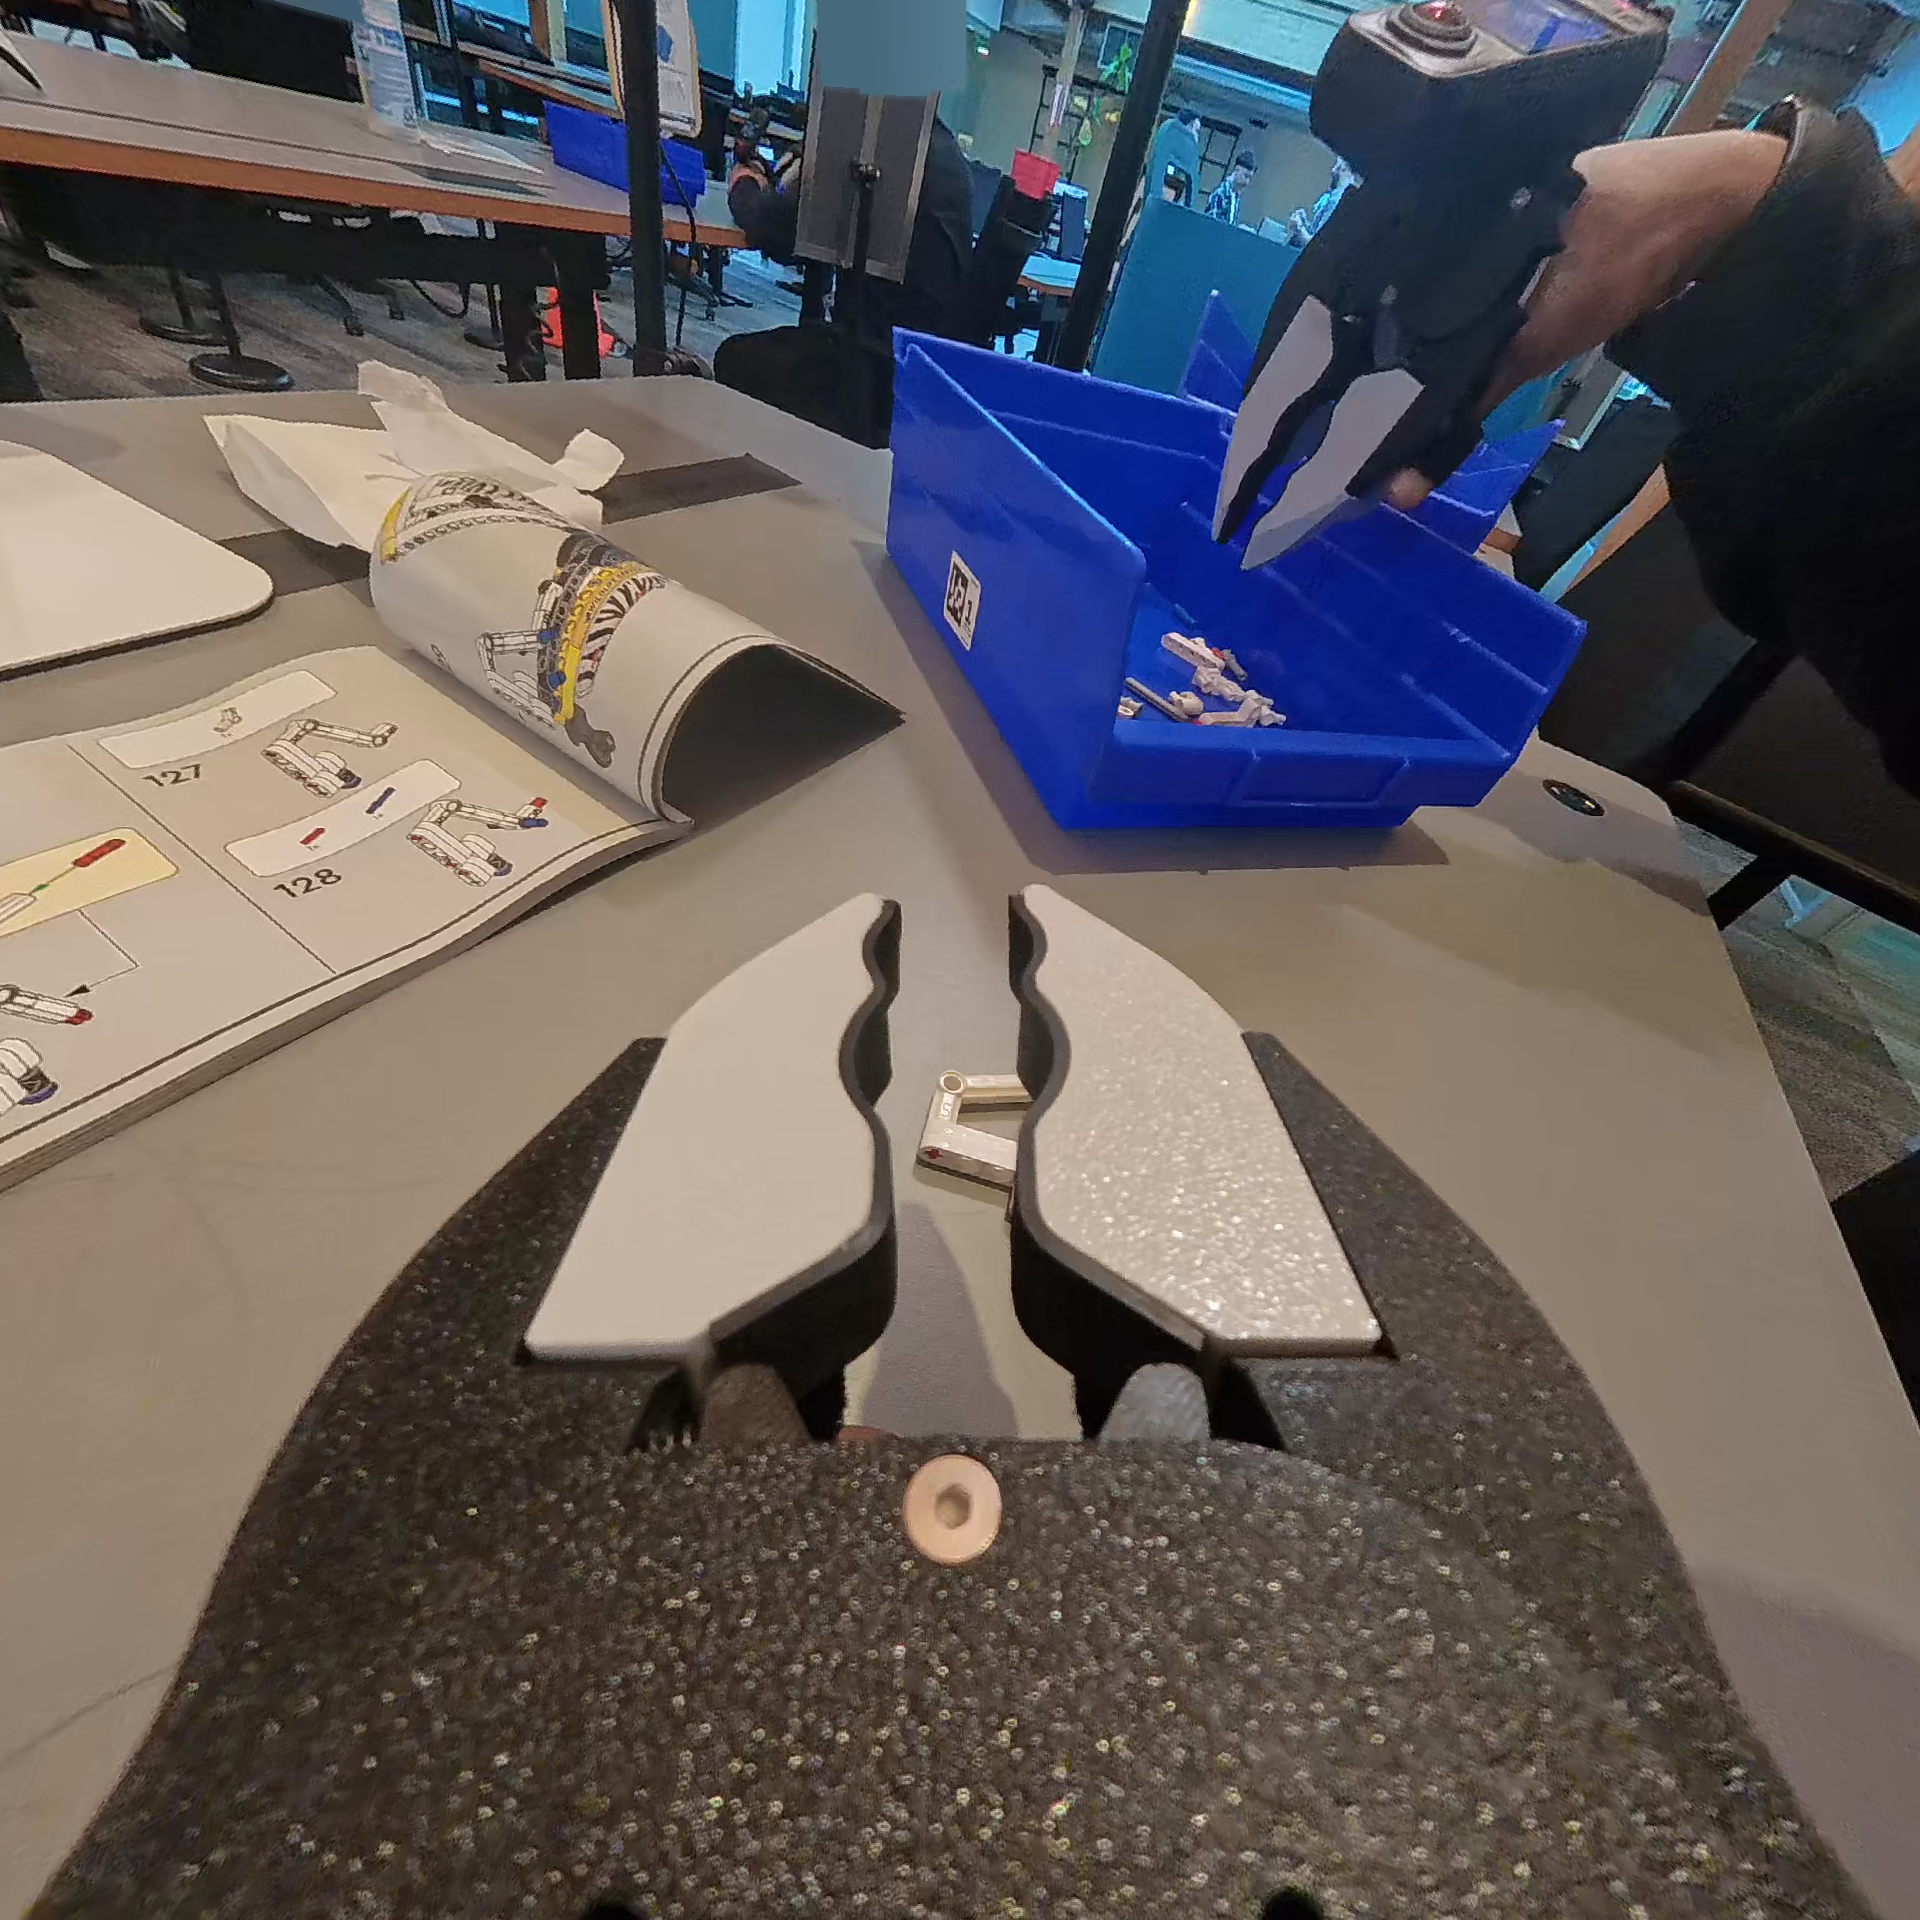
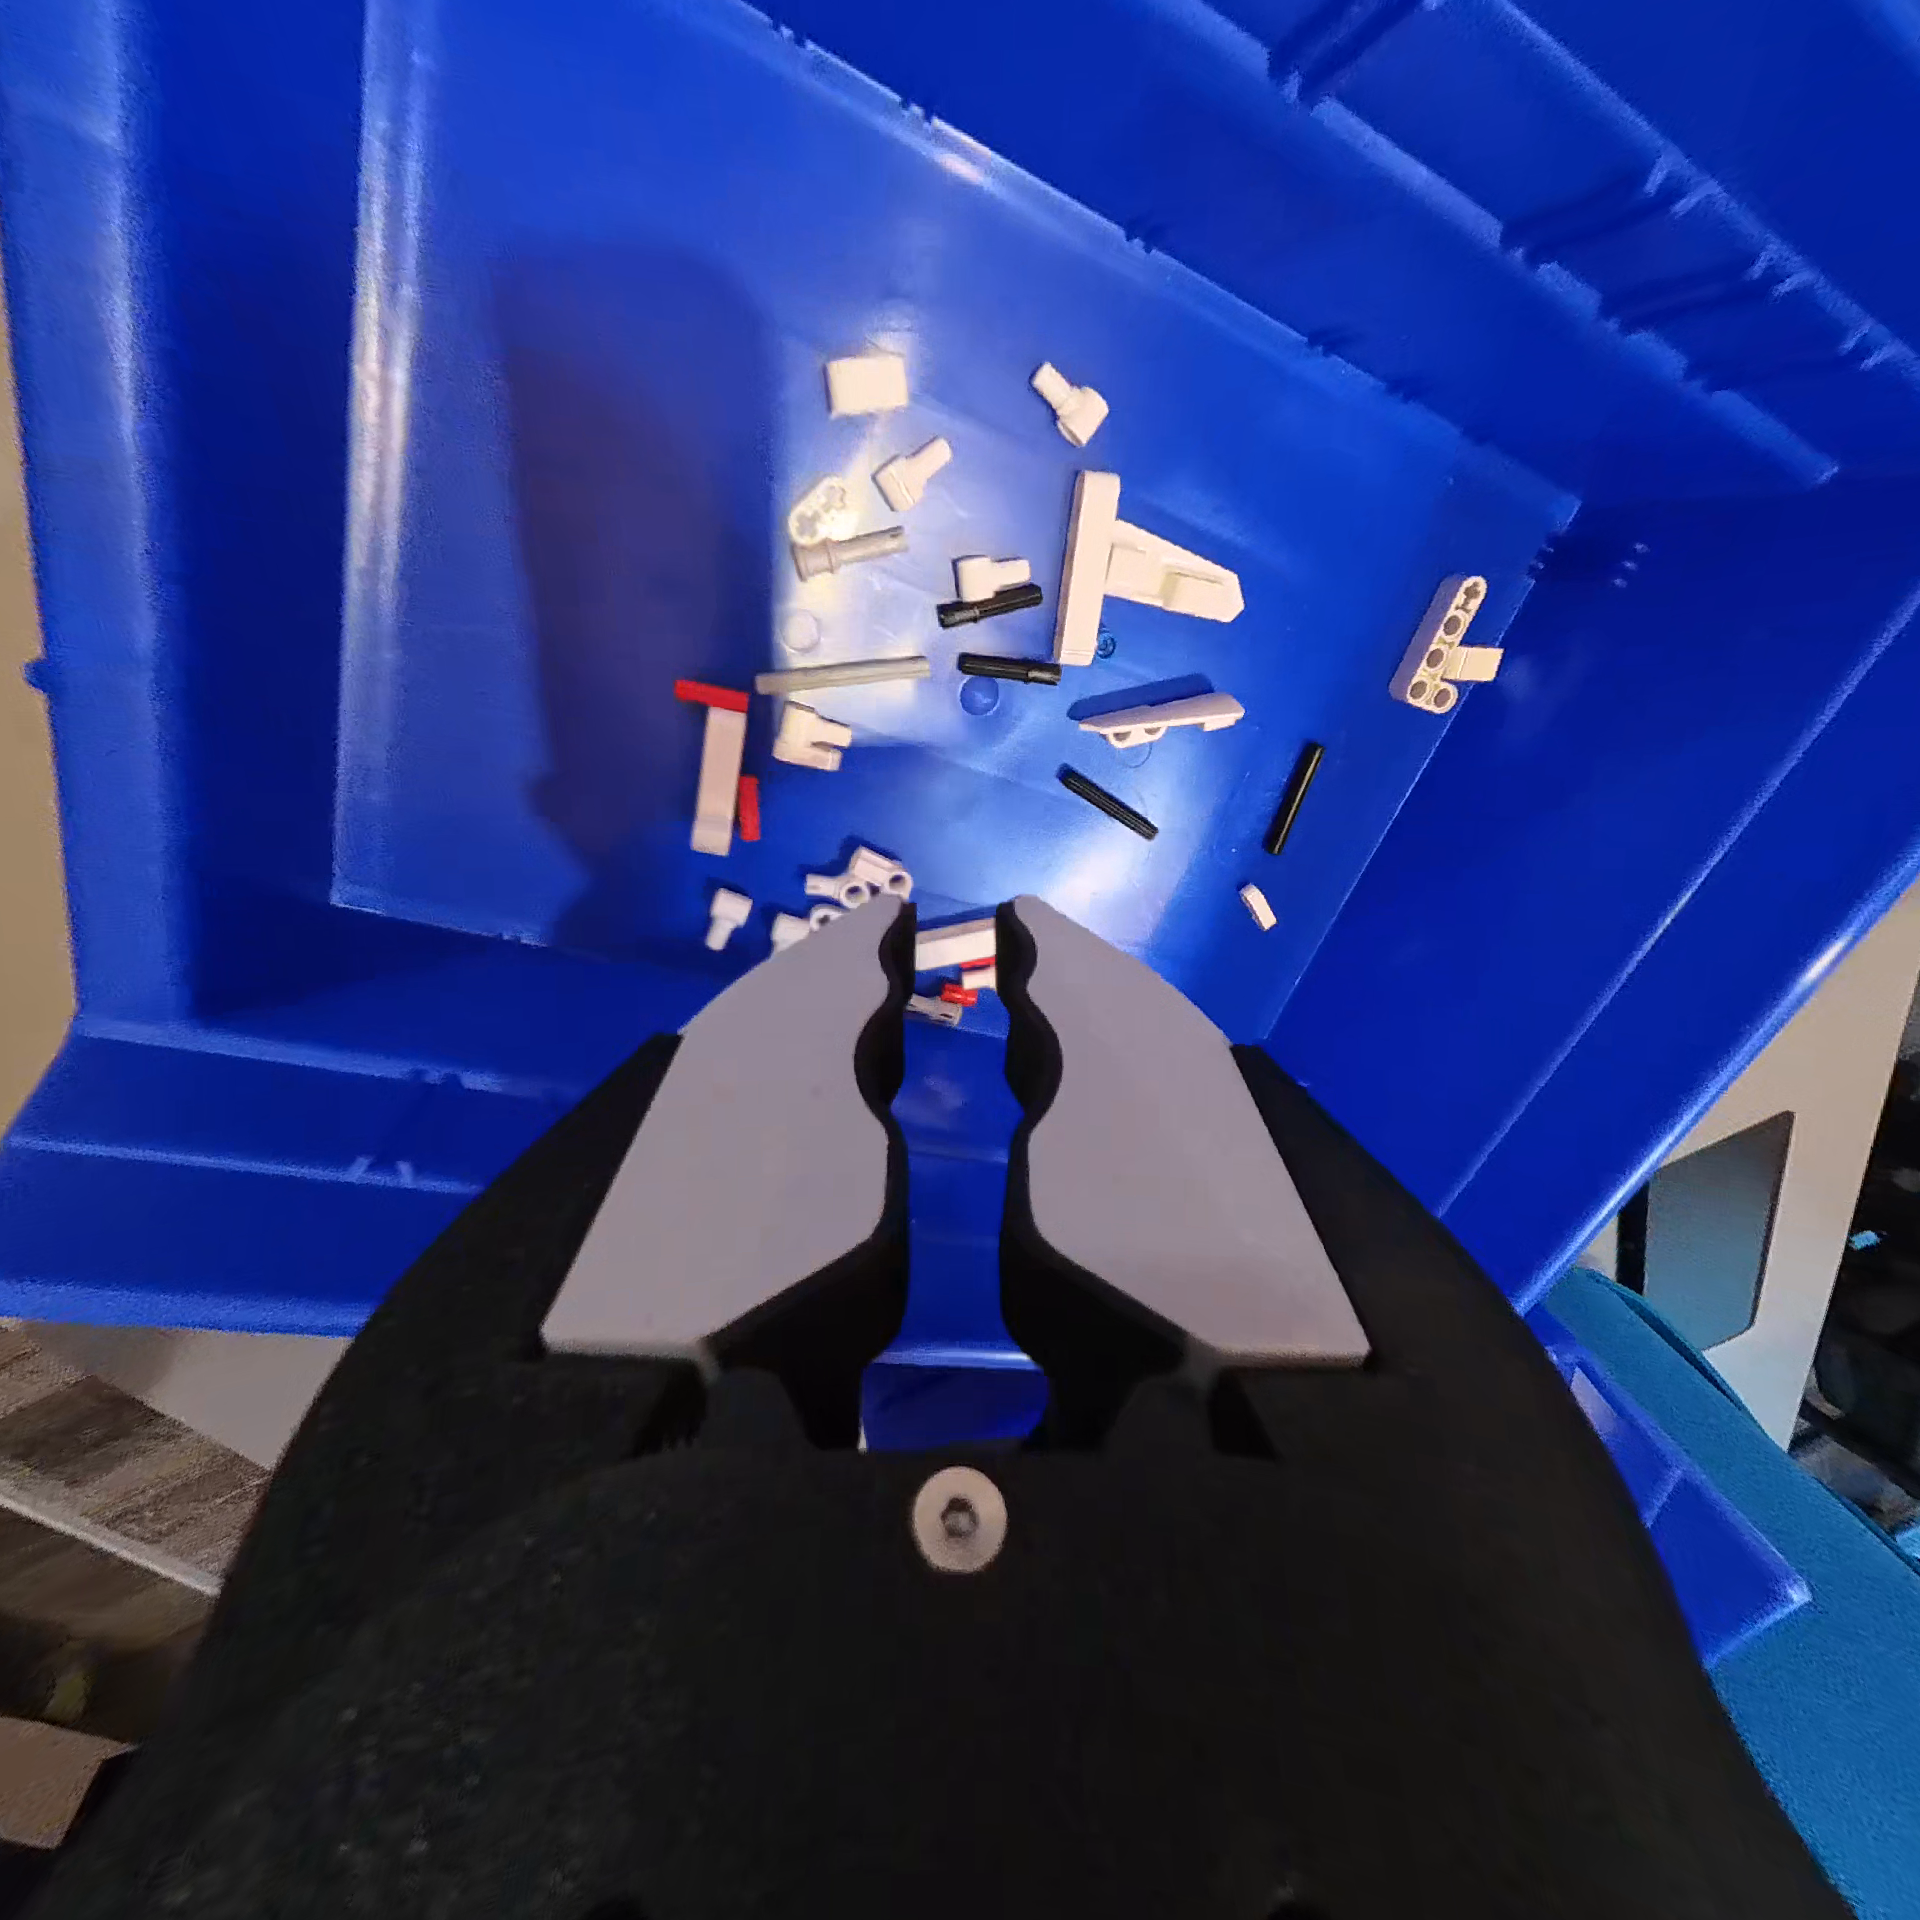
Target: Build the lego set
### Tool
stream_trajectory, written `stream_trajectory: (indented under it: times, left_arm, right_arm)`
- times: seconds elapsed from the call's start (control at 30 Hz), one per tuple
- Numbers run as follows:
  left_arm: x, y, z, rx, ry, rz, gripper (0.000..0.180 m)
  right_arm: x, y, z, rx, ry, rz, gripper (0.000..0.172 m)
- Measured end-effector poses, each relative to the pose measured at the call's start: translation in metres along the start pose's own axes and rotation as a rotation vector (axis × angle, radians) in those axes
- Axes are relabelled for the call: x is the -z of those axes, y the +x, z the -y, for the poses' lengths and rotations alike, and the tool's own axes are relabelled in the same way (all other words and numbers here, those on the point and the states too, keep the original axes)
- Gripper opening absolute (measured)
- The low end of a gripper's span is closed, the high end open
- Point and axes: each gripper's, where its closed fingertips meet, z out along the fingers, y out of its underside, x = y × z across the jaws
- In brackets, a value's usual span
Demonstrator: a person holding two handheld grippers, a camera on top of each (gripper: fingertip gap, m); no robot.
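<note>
Left gripper (image 1: 954, 914): jaws apart, nothing clamped; a small white angled plastic connector (image 1: 966, 1127) lies on the grey counter (image 1: 1351, 987) between the fingers, touching the right one. It could be knocked aside.

Right gripper (image 2: 948, 920): jaws narrowly apart over a white plastic piece (image 2: 951, 948) in the blue plastic bin (image 2: 260, 623); contact cannot be told. Neighbouring bits might be pinched.

Beyond: open instruction booklet (image 1: 312, 831), office desks.

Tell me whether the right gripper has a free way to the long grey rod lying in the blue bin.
Probably yes. The right gripper hangs over the open blue bin, and the grey rod lies flat on the floor with nothing on top. A red-tipped white piece lies close beside it.
</note>
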Motion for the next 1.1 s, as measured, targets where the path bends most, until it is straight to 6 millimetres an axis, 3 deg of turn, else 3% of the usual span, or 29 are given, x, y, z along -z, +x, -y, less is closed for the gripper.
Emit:
stream_trajectory:
  times: [0.63, 1.1]
  left_arm:
    - [0.000, 0.000, 0.000, 0.000, -0.003, 0.002, 0.020]
    - [0.000, 0.000, 0.000, 0.002, -0.004, 0.001, 0.020]
  right_arm:
    - [-0.002, 0.008, -0.014, -0.021, -0.027, -0.013, 0.017]
    - [-0.004, 0.009, -0.012, -0.018, -0.006, -0.012, 0.018]
